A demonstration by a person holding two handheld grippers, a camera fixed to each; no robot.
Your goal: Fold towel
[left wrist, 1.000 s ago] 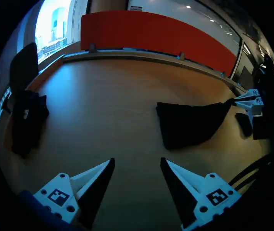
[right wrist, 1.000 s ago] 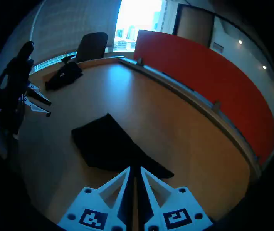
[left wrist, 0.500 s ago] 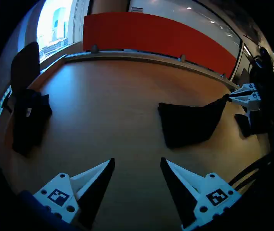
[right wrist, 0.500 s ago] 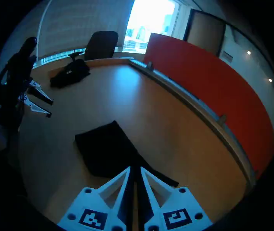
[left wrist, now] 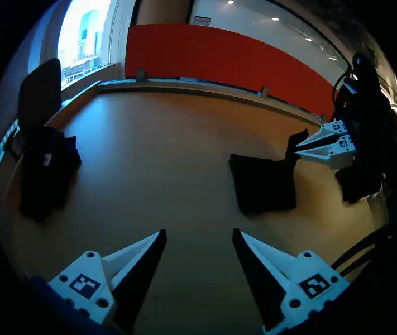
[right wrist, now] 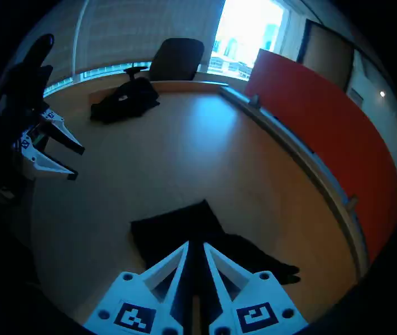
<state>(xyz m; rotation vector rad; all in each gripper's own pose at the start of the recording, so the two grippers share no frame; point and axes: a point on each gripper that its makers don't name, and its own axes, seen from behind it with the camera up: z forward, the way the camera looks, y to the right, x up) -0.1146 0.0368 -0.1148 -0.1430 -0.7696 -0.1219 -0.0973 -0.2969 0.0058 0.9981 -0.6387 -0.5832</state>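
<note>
- My left tongs (left wrist: pixel 198 231), bottom of frame: jaws wide, empty, over the table (left wrist: pixel 159 145).
- Towel (left wrist: pixel 262 184), right of centre, lies on the table. My right tongs (left wrist: pixel 299 152) pinch its lifted corner, jaws narrow.
- Risk: the thin pinch slips, or the fold lands skewed because the far edge is unanchored.
- Versus a second ago: corner carried leftward, footprint narrower.

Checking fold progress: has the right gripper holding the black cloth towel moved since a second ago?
Yes. In the left gripper view the right gripper has carried a corner of the black cloth towel leftward against the red partition.
</note>
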